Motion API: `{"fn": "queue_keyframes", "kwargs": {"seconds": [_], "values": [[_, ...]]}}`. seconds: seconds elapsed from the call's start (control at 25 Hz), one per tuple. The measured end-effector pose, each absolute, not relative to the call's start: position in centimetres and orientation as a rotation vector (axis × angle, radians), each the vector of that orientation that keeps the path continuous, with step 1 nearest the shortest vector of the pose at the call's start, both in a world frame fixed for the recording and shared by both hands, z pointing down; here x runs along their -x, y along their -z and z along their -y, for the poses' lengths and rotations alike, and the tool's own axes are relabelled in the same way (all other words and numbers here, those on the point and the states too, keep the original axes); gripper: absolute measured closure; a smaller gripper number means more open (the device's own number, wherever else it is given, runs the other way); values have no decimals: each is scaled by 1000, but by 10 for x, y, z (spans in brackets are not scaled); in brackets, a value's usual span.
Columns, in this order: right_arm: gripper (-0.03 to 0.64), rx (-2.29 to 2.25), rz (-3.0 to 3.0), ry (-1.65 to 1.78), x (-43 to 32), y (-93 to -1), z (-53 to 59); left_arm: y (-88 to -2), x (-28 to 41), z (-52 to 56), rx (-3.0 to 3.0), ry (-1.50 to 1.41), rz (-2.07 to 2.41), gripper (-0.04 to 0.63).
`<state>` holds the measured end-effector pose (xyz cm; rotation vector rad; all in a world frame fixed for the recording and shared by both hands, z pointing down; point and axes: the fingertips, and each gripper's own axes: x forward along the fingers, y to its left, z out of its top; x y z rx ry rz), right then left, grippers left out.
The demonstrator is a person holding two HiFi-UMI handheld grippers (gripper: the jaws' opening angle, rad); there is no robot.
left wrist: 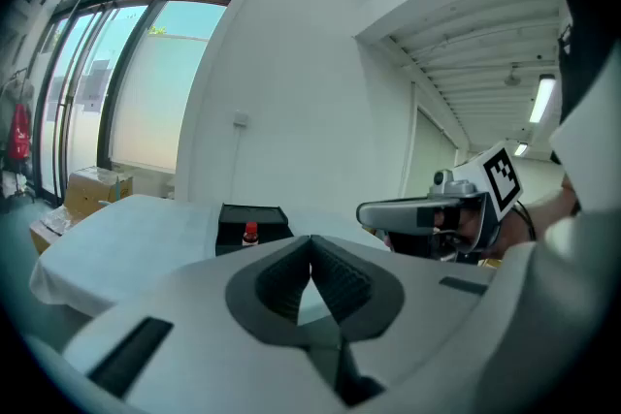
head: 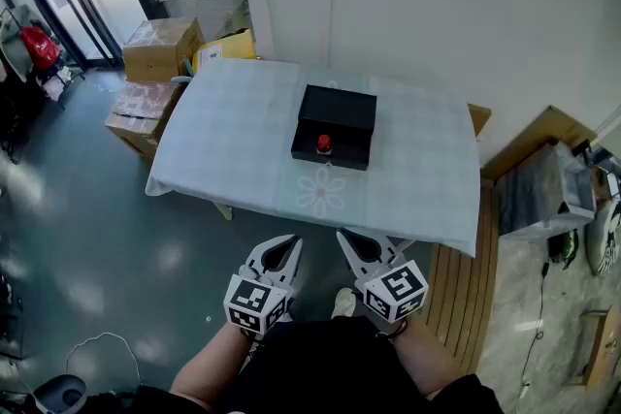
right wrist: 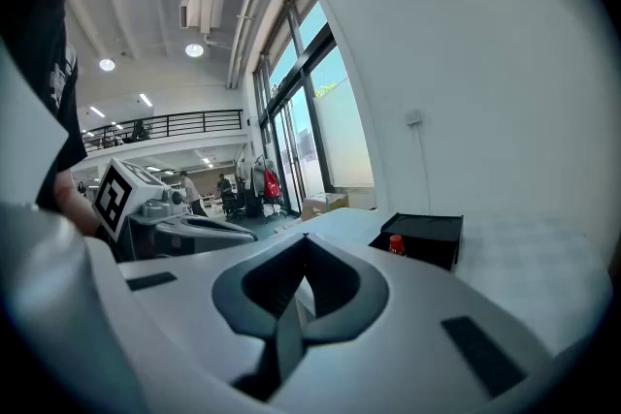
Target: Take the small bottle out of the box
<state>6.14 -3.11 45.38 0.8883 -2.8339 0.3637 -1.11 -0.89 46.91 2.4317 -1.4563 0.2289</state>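
Left gripper (head: 276, 253) and right gripper (head: 363, 248): jaws together on each, nothing between them. I hold both at my waist, well apart from the table (head: 233, 145). The red-capped bottle (head: 324, 144) stands upright in the open black box (head: 337, 106), toward its near side.

Recommended: spread the jaws before reaching in, come down from above, pinch below the cap, and lift straight clear of the walls.

A pale cloth (head: 427, 179) covers the table. There is a white wall (head: 437, 5) behind and cartons (head: 160, 48) on the grey floor to the left.
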Motion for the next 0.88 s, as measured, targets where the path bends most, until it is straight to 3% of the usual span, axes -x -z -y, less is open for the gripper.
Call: {"fn": "queue_keyframes", "kwargs": {"seconds": [0.88], "values": [[594,-913,2816,-281,-43,-438,20,-462,37,-10,-2440,-199,1429,566]]}}
